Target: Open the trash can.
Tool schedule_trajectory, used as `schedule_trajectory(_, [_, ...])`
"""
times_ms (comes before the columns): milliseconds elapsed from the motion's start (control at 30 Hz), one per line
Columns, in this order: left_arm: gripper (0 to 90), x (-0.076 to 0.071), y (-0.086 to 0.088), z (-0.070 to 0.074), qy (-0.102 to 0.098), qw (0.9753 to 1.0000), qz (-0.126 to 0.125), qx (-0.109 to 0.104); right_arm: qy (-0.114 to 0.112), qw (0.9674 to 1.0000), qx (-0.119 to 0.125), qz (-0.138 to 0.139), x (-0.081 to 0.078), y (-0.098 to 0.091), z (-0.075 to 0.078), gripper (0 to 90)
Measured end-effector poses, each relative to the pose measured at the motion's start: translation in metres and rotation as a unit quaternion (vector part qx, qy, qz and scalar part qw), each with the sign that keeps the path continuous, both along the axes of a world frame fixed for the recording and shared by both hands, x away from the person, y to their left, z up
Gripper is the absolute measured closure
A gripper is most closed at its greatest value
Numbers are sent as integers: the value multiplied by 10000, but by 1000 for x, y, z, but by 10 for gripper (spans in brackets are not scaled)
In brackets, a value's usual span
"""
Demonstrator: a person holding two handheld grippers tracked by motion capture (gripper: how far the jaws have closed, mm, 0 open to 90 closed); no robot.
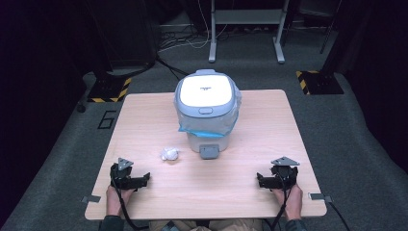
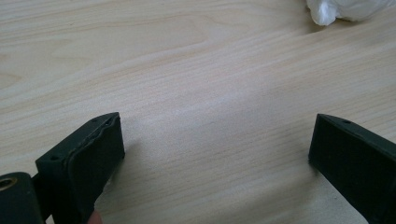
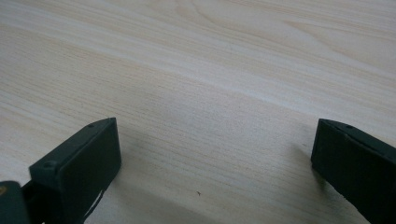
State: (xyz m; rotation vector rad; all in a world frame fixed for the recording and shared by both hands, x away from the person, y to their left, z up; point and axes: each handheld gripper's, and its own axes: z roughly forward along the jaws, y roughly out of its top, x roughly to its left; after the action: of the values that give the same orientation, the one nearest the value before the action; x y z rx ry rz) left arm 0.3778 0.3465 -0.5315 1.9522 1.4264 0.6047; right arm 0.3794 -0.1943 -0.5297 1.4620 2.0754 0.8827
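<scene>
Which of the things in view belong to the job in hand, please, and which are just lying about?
Job in hand:
- crumpled white paper ball
- lidded bin with blue liner
- left claw, open
- right claw, open

Lying about:
- white frame legs
- striped floor plates

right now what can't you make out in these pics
- Bin: the high view looks down on its shut lid, so the inside is hidden; the print on the lid is too small to read.
- Wad: in the left gripper view the top edge cuts it off; in the high view it is too small to tell paper from plastic.
- Table: its near edge hides the person's body.
</scene>
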Motion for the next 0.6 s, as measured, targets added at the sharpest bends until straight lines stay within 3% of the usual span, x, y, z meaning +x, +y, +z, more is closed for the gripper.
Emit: schedule_trajectory(600, [33,0,0,0,-9,10000,2,3,-32,10000,-46,29,-1,0,0,19])
